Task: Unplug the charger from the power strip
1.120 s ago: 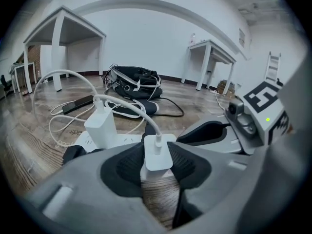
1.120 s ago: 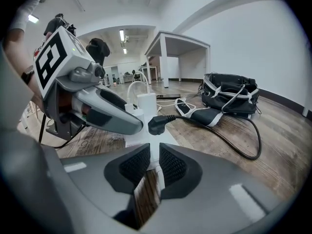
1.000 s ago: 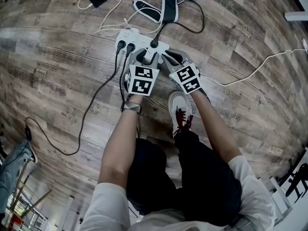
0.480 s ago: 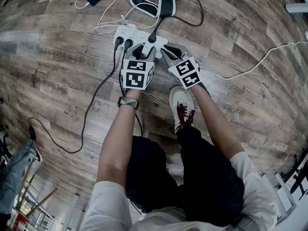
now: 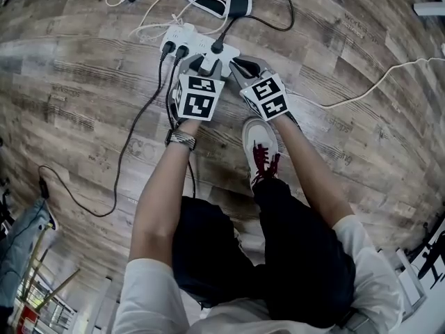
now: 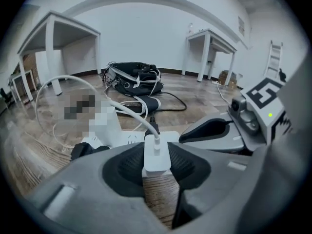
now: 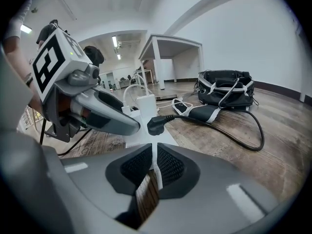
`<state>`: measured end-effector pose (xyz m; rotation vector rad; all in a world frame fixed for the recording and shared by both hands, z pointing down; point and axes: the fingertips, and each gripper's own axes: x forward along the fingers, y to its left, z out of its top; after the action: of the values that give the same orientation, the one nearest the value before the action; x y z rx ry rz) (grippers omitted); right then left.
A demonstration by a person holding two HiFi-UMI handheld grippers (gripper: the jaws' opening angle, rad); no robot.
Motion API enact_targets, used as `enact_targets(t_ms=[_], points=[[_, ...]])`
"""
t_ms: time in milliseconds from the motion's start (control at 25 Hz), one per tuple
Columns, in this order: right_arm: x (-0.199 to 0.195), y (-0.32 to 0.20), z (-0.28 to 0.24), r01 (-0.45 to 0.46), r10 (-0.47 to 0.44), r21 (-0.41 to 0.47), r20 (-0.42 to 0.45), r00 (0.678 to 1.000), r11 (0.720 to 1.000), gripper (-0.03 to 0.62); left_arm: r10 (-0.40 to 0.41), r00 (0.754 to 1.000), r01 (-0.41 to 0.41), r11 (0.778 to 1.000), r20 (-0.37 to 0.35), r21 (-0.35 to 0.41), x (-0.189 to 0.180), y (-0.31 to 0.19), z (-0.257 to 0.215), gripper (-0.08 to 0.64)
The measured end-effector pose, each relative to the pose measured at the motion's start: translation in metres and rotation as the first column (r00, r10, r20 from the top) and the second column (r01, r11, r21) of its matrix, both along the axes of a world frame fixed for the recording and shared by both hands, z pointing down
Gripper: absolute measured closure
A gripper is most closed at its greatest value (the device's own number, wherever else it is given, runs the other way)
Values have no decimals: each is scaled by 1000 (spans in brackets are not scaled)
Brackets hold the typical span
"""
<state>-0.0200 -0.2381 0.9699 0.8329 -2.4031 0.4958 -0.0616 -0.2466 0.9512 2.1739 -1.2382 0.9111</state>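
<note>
On the wood floor (image 5: 83,82) at the left, two black plugs (image 5: 169,46) sat in the left end of the white power strip (image 5: 197,42), their cords trailing back toward us. Next came our left gripper (image 5: 203,67), clenched on the white charger (image 6: 157,156), a pad pressing each side and a white cable leaving its far face. The charger stood at the strip's near edge; we could not tell whether its prongs were seated. A third black plug (image 5: 217,47) sat just right of it. Our right gripper (image 7: 152,152) was clenched to a sliver of gap, its tips at the strip's right end. Our white shoe (image 5: 259,145) rested nearer us.
</note>
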Motion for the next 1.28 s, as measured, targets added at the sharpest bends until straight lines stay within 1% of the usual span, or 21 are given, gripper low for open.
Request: enact_targets(t_ms=[80,120,160,320,400,440,520,640,680,720,840,880,920,960,1000,1120,1160,1200,1280], points=[[0,1,0,0,0,2,-5,1000,1000,563,-49,997,47,999,-65,-25,-2,1,0,420],[0,1,0,2,-2,0,-5,1000,1000,561,-60,995,58,998,-79,-29,-2,1,0,420],[0,1,0,4,-4,-2,-3,1000,1000,562,-58,995,57,998,-76,-24,-2,1,-1,419],[0,1,0,5,-5,3,-7,1000,1000,561,3,1000,-3,1000,20,14,1,1,-2,420],[0,2,0,2,-2,11,-8,1000,1000,561,15,999,-15,1000,44,11,1,2,-1,420],[0,2,0,1,-1,13,-8,1000,1000,561,13,999,-14,1000,42,7,1,2,-1,420],[0,2,0,3,-2,12,-6,1000,1000,561,-13,1000,13,1000,1,-2,-1,2,-1,420],[0,1,0,3,-3,12,0,1000,1000,561,-77,992,75,997,-99,-22,-4,1,-2,419],[0,0,-1,3,-3,14,0,1000,1000,561,-82,991,80,997,-106,-22,-5,1,-2,419],[0,0,-1,3,-3,16,-1,1000,1000,561,-74,993,73,997,-92,-16,-5,0,-2,419],[0,1,0,1,-1,18,-2,1000,1000,561,0,1000,-1,1000,12,14,-1,1,-1,420],[0,1,0,0,0,18,-1,1000,1000,561,17,999,-17,1000,35,17,1,1,-1,420],[-1,1,0,-1,1,18,-1,1000,1000,561,23,999,-24,1000,43,17,1,1,-1,420],[-1,1,0,-2,2,19,0,1000,1000,561,19,999,-20,1000,36,14,1,0,-1,420],[-1,1,0,-2,2,20,-1,1000,1000,561,5,1000,-6,1000,14,8,0,0,-1,420],[0,1,0,-5,5,20,-2,1000,1000,561,-72,993,70,997,-92,-28,-4,0,-2,419],[0,0,0,-5,5,19,-3,1000,1000,561,-85,991,83,996,-107,-31,-5,0,-2,419],[0,0,0,-6,6,18,-4,1000,1000,561,-82,992,80,996,-99,-25,-5,0,-2,419],[0,0,0,-7,7,18,-4,1000,1000,561,-35,999,36,999,-30,6,-3,-1,-3,420]])
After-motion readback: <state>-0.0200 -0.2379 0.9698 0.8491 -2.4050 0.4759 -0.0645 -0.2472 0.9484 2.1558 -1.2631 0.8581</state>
